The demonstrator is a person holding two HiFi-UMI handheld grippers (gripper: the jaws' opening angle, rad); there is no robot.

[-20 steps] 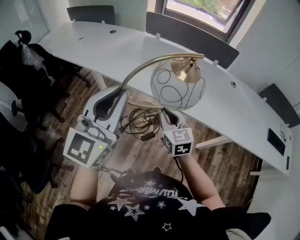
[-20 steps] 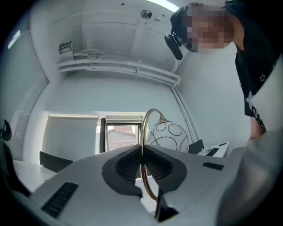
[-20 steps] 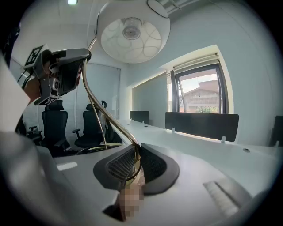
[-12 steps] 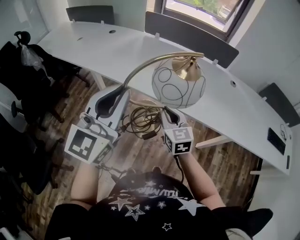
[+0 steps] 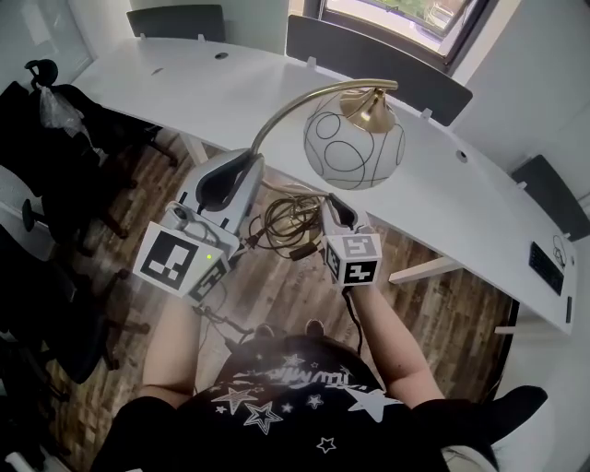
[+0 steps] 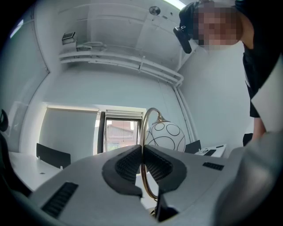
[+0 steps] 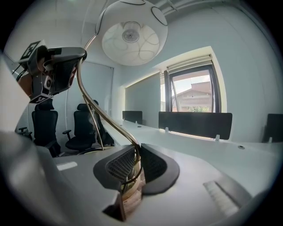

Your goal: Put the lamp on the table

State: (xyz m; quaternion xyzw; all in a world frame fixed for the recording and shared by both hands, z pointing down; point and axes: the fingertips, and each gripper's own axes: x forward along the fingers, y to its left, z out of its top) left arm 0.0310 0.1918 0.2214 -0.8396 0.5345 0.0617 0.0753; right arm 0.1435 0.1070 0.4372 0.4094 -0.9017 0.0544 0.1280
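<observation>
A lamp with a curved brass neck [image 5: 281, 114] and a white globe shade [image 5: 354, 149] marked with black rings is held up in the air in front of the long white table [image 5: 212, 97]. My left gripper [image 5: 236, 175] is shut on the neck [image 6: 143, 170] partway up. My right gripper [image 5: 336, 209] is shut on the lamp's lower stem [image 7: 133, 165] near its base. The dark cord [image 5: 290, 224] hangs coiled between the two grippers. The shade [image 7: 131, 36] hangs above the right gripper.
Dark partition panels [image 5: 378, 69] stand along the table's far edge under a window [image 5: 396, 18]. Black office chairs [image 5: 55, 138] crowd the left side. Wood floor [image 5: 442, 313] lies below. A dark device [image 5: 544, 267] lies on the table's right end.
Both grippers have carried the lamp slightly up and toward the table. The shade has shifted a little to the right and farther away.
</observation>
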